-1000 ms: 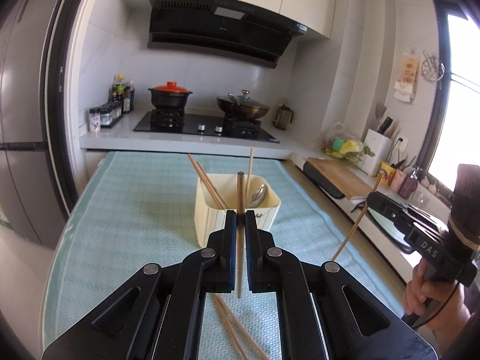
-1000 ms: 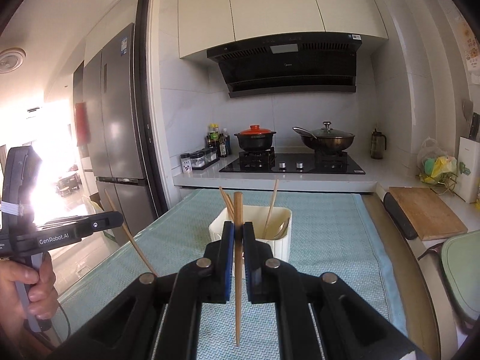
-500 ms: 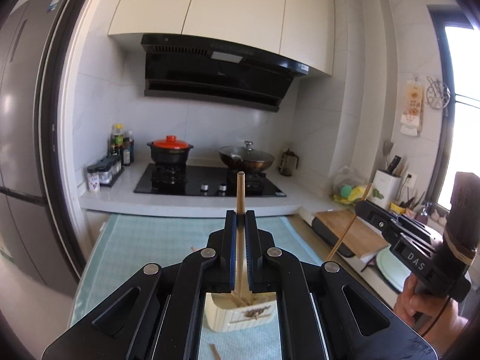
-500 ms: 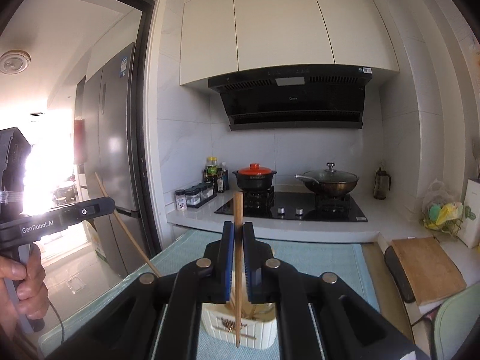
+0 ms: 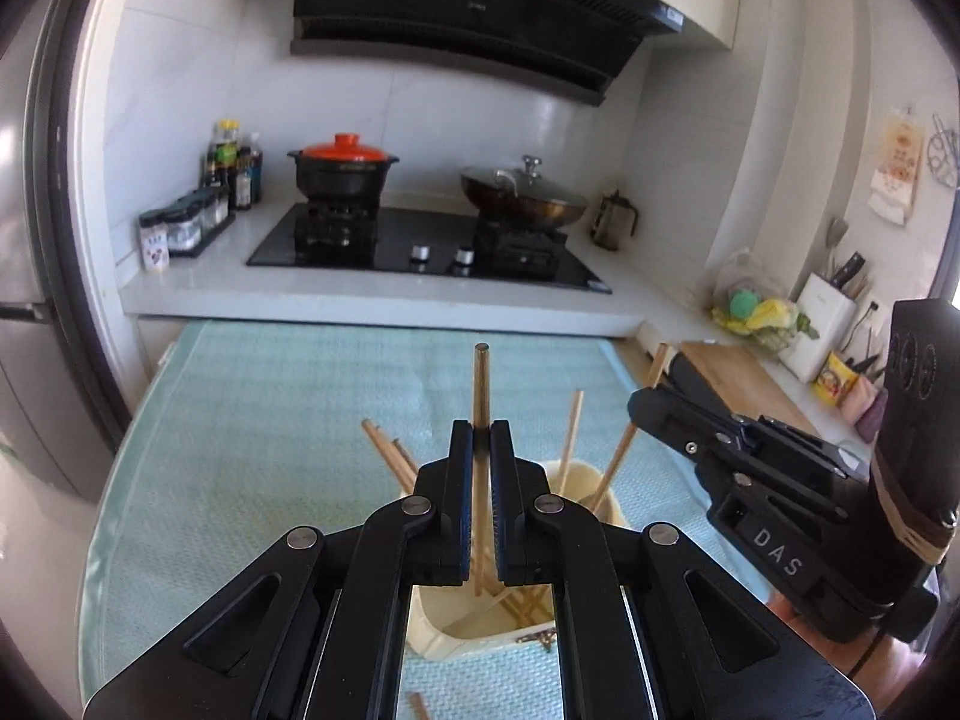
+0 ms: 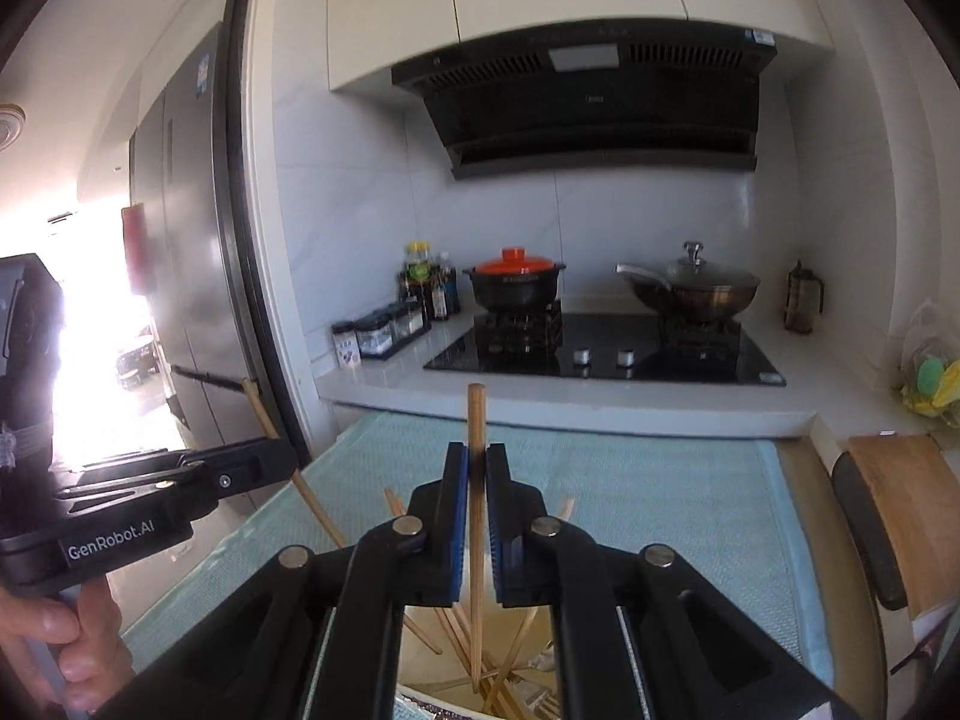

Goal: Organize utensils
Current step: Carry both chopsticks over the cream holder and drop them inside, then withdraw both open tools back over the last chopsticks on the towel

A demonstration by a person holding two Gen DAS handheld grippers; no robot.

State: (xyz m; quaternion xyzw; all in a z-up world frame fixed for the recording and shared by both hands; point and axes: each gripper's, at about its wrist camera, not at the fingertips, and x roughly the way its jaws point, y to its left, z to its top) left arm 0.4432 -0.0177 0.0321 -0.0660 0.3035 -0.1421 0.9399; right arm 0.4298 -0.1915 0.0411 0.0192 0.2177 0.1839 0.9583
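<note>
A cream utensil holder [image 5: 609,507] with several wooden chopsticks [image 5: 390,456] in it stands on the light-blue mat [image 5: 270,420]. My left gripper [image 5: 480,429] is shut on an upright chopstick [image 5: 481,372] whose lower end hangs over the holder's mouth. My right gripper [image 6: 476,450] is shut on another upright chopstick [image 6: 476,414], its lower end down among the sticks inside the holder [image 6: 420,660]. Each gripper shows in the other's view: the right gripper [image 5: 660,408] close on the right, the left gripper [image 6: 282,462] on the left, each with a slanted chopstick.
One loose chopstick [image 5: 420,708] lies on the mat near me. Behind the mat is a white counter with a black hob [image 5: 420,240], a red-lidded pot [image 5: 342,168] and a lidded wok [image 5: 522,192]. A fridge [image 6: 180,240] stands left, a cutting board [image 6: 900,510] right.
Both grippers moved forward over the mat with their chopsticks. The holder, earlier ahead of the fingers, now sits right under them, and both chopsticks' lower ends are over its mouth.
</note>
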